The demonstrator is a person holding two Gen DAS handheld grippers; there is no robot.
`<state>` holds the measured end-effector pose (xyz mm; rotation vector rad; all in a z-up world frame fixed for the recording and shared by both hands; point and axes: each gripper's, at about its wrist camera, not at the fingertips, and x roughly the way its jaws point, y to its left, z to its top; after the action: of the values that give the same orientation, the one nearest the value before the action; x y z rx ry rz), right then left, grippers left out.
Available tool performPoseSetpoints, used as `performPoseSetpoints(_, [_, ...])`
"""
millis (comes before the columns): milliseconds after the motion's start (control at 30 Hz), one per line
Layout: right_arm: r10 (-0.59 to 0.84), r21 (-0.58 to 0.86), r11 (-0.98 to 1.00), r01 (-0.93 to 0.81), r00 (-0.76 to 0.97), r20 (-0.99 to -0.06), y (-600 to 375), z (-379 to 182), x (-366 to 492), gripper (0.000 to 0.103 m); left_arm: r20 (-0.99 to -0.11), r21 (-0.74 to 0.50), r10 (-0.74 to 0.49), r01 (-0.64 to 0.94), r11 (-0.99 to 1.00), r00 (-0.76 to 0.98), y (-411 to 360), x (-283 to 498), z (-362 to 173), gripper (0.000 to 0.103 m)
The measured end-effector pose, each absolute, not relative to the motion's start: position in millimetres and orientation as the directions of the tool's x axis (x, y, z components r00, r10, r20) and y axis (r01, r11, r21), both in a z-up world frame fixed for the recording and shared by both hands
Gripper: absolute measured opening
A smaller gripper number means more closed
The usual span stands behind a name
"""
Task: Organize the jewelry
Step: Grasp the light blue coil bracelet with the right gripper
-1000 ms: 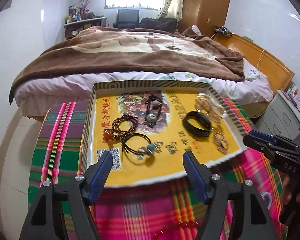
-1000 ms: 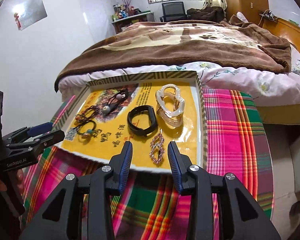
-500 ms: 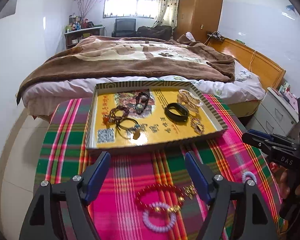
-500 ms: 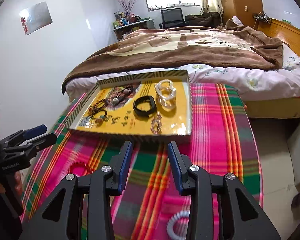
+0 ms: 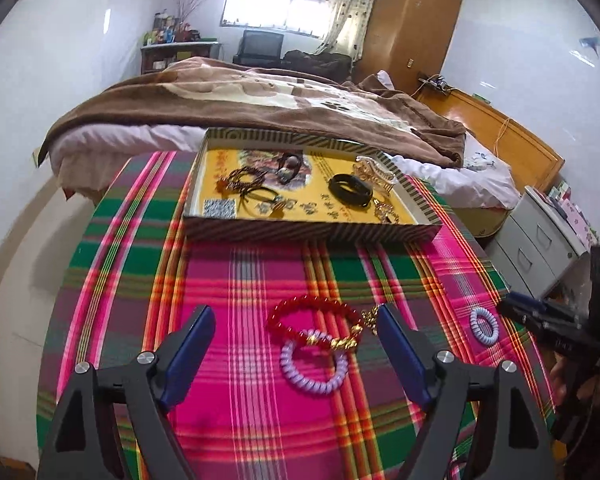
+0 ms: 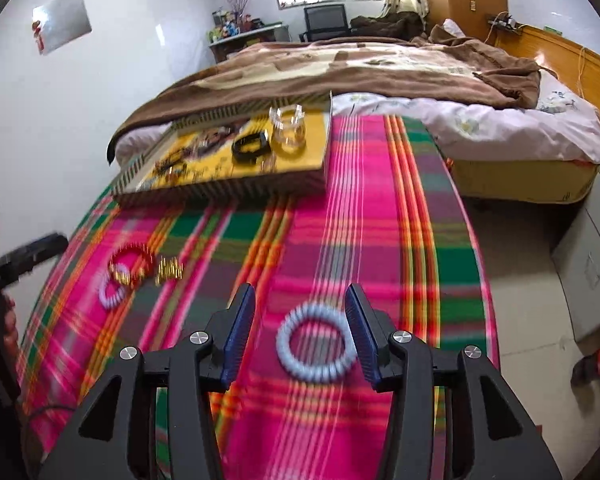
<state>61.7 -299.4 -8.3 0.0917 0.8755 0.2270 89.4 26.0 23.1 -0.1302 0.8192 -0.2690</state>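
Note:
A yellow-lined tray (image 5: pixel 312 234) (image 6: pixel 228 190) at the table's far side holds several bracelets and a black band (image 5: pixel 350 189) (image 6: pixel 250 146). On the plaid cloth lie a red bead bracelet (image 5: pixel 314 318) (image 6: pixel 134 264) with gold charms and a lilac coil hair tie (image 5: pixel 314 368) (image 6: pixel 112 292). My left gripper (image 5: pixel 296 354) is open around them, above the cloth. A second lilac coil tie (image 6: pixel 318 346) (image 5: pixel 484 326) lies between the fingers of my open right gripper (image 6: pixel 300 330).
The plaid-covered table (image 5: pixel 140 248) stands against a bed with a brown blanket (image 5: pixel 260 100). Grey drawers (image 5: pixel 540 240) stand to the right. The right wrist view is motion-blurred.
Both grippers have pulled back from the tray toward the near side of the table. The right gripper has opened wider and now straddles the coil tie. The loose bracelets came into view.

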Motion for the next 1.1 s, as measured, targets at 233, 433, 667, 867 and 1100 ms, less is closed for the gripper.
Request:
performPoseSetpoints(233, [0.209,0.069,0.964,-0.257,0.570,-0.795,-269,-27,50,0.048,-0.716,-0.225,-0.279,0.166,0.960,0.640,33,89,15,0.082])
performPoseSetpoints(433, [0.142,0.011,0.973,-0.229,0.566,-0.812,-265,-36,57,0.048,-0.723,-0.231,-0.271,0.148,0.962,0.635,41,90,10,0.082])
performPoseSetpoints(667, [0.144,0.022,0.977,-0.213,0.577,-0.804,-267,-39,60,0.024,-0.731,-0.240,-0.267,0.129,0.962,0.628,49,92,4,0.082])
performPoseSetpoints(867, [0.155,0.040,0.977,-0.209,0.575,-0.803,-269,-38,64,0.009,-0.744,-0.264,-0.290,0.135,0.955,0.602,49,97,-3,0.082])
performPoseSetpoints(1100, [0.199,0.089,0.975,-0.203,0.624,-0.755,-271,-23,64,0.009,-0.767,-0.302,-0.328,0.142,0.943,0.551,40,122,-14,0.082])
